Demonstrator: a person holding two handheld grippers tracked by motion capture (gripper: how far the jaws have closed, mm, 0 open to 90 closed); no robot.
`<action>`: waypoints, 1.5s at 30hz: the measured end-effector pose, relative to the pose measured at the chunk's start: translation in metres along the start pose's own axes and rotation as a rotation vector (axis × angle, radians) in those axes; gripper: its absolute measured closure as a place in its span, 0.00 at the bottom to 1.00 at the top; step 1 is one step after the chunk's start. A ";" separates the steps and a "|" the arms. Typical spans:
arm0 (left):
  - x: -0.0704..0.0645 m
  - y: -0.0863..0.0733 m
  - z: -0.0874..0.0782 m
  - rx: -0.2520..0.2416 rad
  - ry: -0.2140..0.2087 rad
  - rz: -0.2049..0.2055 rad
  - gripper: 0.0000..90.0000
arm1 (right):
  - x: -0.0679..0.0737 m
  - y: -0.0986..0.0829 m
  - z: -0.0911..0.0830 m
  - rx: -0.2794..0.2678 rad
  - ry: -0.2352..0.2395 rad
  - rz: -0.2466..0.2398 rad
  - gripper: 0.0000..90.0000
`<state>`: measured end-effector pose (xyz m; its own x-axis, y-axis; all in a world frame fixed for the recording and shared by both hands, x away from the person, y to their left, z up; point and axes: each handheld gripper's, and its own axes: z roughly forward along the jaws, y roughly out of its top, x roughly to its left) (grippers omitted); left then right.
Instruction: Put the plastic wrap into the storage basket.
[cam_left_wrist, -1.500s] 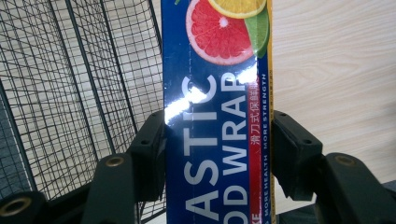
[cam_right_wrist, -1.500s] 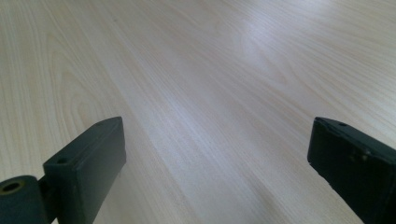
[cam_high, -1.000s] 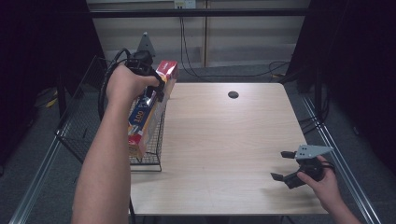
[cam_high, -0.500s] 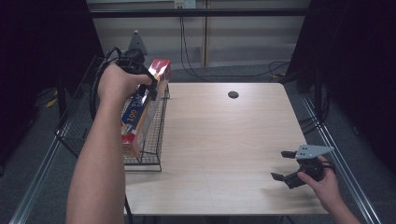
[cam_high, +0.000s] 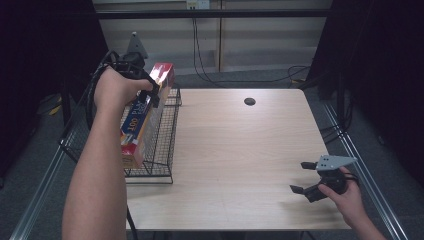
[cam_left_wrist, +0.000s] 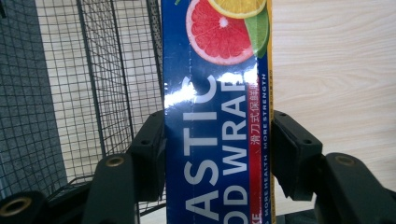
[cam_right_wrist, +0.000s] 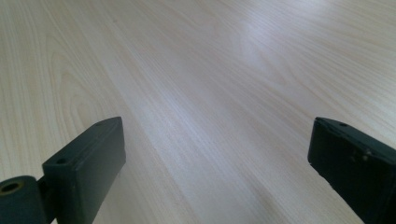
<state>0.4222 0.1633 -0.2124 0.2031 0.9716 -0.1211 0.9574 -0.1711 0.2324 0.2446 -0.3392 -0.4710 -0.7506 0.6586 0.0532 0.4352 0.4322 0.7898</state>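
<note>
Plastic wrap box (cam_high: 145, 112) sits clenched between your left gripper's (cam_high: 150, 92) jaws, and over the last second you have carried it leftward, so it now hangs tilted above the wire basket (cam_high: 165, 150) at the table's (cam_high: 240, 150) left edge. That suggests lowering it in comes next. Your right gripper (cam_high: 306, 177) rests spread wide, holding nothing, near the table's right corner.
</note>
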 end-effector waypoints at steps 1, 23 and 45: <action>0.001 0.000 0.000 0.000 0.000 -0.003 0.49 | 0.000 0.000 0.000 0.000 0.001 0.001 0.05; 0.027 -0.007 -0.006 -0.011 0.015 -0.043 0.49 | 0.001 0.000 0.003 0.004 0.003 0.001 0.05; 0.050 -0.009 -0.009 -0.026 0.028 -0.089 0.49 | 0.001 0.000 0.004 -0.006 0.010 0.013 0.05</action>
<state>0.4219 0.2147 -0.2114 0.1108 0.9871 -0.1153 0.9657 -0.0795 0.2471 0.2458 -0.3362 -0.4729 -0.7496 0.6583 0.0697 0.4422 0.4196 0.7928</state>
